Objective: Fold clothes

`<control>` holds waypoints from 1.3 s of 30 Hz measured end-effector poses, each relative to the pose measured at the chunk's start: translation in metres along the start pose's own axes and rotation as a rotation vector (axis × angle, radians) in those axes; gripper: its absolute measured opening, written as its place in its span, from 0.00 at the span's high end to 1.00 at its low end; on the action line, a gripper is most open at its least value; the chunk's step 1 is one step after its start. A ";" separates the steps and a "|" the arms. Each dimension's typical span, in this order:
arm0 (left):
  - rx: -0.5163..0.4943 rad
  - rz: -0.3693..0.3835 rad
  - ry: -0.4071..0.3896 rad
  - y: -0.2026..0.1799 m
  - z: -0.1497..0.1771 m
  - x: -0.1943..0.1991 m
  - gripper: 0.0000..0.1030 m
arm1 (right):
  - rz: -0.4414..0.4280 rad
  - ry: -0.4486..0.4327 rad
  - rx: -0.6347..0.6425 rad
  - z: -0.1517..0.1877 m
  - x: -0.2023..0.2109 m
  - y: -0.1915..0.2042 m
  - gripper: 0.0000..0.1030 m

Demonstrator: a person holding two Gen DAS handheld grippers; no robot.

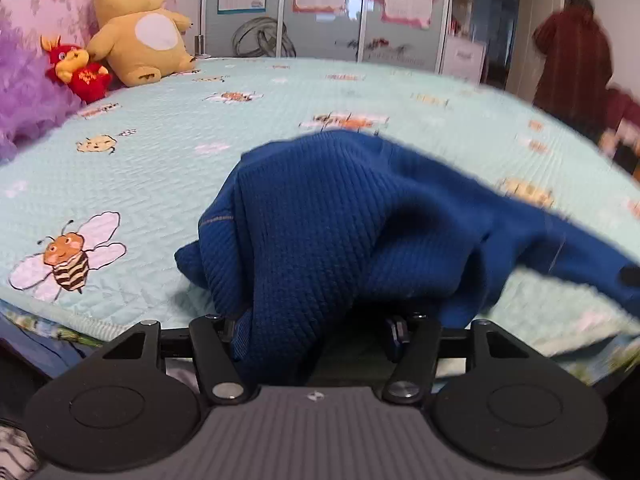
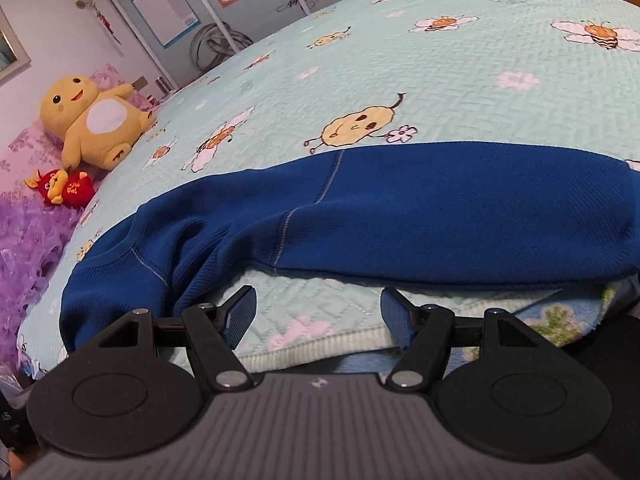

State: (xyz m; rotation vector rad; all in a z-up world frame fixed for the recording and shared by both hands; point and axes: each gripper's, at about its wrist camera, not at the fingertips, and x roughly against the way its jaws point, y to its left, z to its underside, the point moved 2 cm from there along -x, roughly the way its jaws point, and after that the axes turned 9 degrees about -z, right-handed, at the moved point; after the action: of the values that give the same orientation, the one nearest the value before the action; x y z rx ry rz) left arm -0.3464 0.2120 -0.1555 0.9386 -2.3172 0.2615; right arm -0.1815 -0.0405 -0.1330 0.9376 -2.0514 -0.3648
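Left wrist view: the left gripper (image 1: 314, 334) has blue knit fabric bunched between and over its jaws. The blue sweater (image 1: 340, 216) rises in a heap directly ahead of the jaws and hides their tips, so whether they are pinched on the cloth cannot be told. From the heap a sleeve-like part stretches off to the right of the jaws, blurred, above the bed cover (image 1: 160, 168), a pale green quilt printed with bees. Far ahead and to the left of the jaws sit a yellow plush toy (image 1: 138, 28) and, just beside it, a small red plush toy (image 1: 76, 68). Far to the right a person in a dark red garment (image 1: 572, 64) stands beyond the bed.

Right wrist view: the right gripper (image 2: 318, 314) has its jaws spread wide with nothing between them but the quilt edge. The sweater (image 2: 400, 216) lies across the bed just ahead of the jaws, spanning from left to right; its left part drapes down past the left jaw, near it, contact unclear. The yellow plush toy (image 2: 94, 120) sits far ahead to the left.
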 end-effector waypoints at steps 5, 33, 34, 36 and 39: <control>0.061 0.036 -0.011 0.011 -0.005 0.005 0.39 | -0.014 0.005 0.034 -0.003 -0.003 0.016 0.33; 0.191 0.118 -0.073 0.050 -0.063 -0.003 0.23 | 0.019 0.088 0.019 0.017 -0.018 0.022 0.33; 0.200 0.118 -0.046 0.050 -0.059 -0.011 0.23 | 0.022 0.092 0.017 0.018 -0.019 0.021 0.33; 0.221 0.125 -0.021 0.048 -0.049 -0.018 0.21 | 0.029 0.105 0.010 0.020 -0.020 0.018 0.33; 0.201 0.128 -0.027 0.043 -0.036 -0.020 0.16 | 0.035 0.109 0.005 0.021 -0.020 0.016 0.33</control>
State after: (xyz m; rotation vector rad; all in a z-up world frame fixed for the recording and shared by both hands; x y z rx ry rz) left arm -0.3479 0.2688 -0.1369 0.8937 -2.4128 0.5463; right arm -0.1984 -0.0167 -0.1486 0.9038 -1.9672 -0.2843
